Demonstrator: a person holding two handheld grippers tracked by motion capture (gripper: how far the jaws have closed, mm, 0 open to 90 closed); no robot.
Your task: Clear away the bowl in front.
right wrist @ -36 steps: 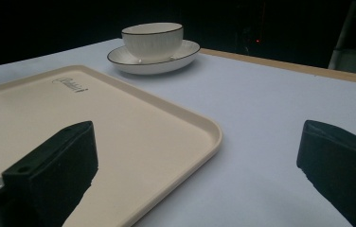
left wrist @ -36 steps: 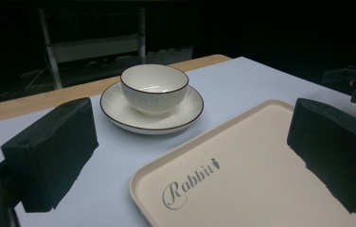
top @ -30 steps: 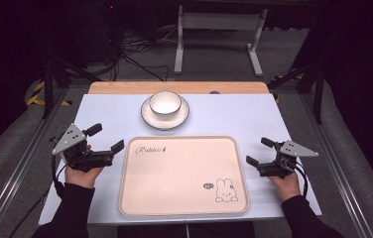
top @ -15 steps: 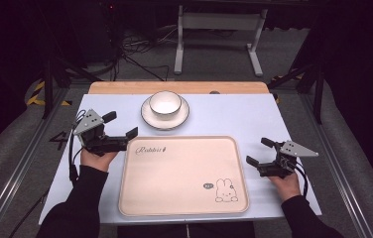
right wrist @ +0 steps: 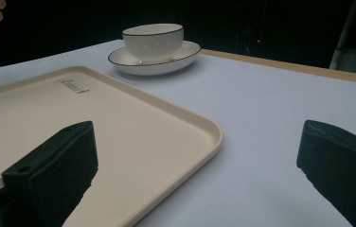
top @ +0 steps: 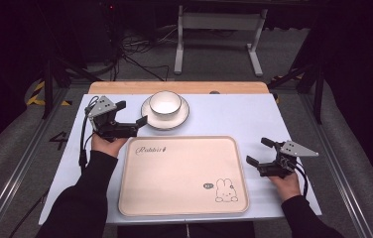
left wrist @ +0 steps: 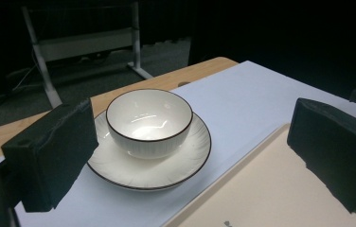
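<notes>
The bowl (top: pixel 165 102), white with a dark rim, sits untouched on its saucer (top: pixel 179 117) by the worktop's (top: pixel 234 114) far edge, so nothing looks done: the left claw (top: pixel 129 112) gapes empty just beside it, tray (top: pixel 182 196) bare, right claw (top: pixel 260 152) wide open, empty.

White bowl (top: pixel 165 101) sits upright in the middle of its saucer (top: pixel 182 117), both glossy, both edged with a thin dark rim; the bowl looks empty in the left gripper view (left wrist: pixel 148 120). The saucer (faintly ribbed, radiating lines) rests flat on the pale table cover near the far edge. Just in front of it, not touching, lies a cream rectangular tray (top: pixel 174 178) with rounded corners, flat, nothing on it, printed with "Rabbit" lettering at one corner and a little rabbit drawing at the opposite corner.
</notes>
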